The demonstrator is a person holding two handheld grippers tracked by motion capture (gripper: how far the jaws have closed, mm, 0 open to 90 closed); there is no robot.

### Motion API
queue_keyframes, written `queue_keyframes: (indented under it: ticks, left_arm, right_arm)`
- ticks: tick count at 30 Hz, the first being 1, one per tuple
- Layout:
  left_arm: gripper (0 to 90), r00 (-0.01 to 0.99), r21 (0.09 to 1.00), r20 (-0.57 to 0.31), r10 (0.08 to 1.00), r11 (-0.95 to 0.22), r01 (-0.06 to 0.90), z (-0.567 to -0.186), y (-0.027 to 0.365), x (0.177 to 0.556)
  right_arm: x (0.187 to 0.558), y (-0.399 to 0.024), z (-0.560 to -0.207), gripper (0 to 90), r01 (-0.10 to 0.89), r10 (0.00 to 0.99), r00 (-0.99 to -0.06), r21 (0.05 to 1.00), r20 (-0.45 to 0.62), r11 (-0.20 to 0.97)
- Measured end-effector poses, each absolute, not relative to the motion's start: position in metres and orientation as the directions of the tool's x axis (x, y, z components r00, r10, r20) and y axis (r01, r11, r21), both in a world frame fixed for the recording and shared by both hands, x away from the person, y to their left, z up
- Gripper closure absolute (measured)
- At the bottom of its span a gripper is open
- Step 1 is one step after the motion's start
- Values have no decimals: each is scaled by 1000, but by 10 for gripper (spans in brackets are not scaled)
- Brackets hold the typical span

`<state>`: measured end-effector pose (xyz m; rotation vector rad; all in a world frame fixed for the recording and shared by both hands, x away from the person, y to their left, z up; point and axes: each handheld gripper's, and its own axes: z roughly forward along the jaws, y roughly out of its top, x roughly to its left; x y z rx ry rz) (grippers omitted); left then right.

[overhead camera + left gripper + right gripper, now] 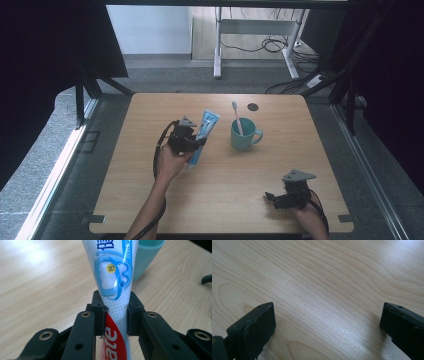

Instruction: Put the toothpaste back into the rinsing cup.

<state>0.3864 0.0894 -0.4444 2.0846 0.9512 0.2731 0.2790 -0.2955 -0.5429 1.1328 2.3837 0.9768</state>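
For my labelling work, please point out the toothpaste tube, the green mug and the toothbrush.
toothpaste tube (113, 272): left gripper view, on the printed tooth picture.
green mug (242, 137): high view, on its outer wall.
toothbrush (236, 116): high view, on its handle above the mug.

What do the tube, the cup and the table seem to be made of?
Tube: likely soft plastic, glossy; it pinches in between the left gripper pads.
Cup: teal, matte, probably plastic or ceramic; cannot tell which.
Table: light wood or wood-look laminate, with visible grain and slight sheen.

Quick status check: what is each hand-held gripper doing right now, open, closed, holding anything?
Left hand-held gripper: closed on the toothpaste tube, near the teal cup.
Right hand-held gripper: open, nothing between its jaws, over the bare table.
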Motion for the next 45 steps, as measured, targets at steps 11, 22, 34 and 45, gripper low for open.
queue_keyframes:
  ticks: [11,22,34,45]
  left_arm:
    - [734,720,807,-102,687,-366,463,-426,67,389]
    - [734,738,838,-58,673,-369,402,-411,36,400]
    - [734,757,855,-38,653,-371,362,-395,14,416]
    - [734,765,880,-36,643,-342,329,-383,-1,427]
  right_arm:
    - [279,-295,-543,0,552,775,-632,703,1,449]
    - [279,-296,-543,0,551,774,-633,703,2,449]
    - [279,-296,-543,0,550,774,-634,704,2,449]
    - [279,-296,-543,1,550,773,-634,705,2,449]
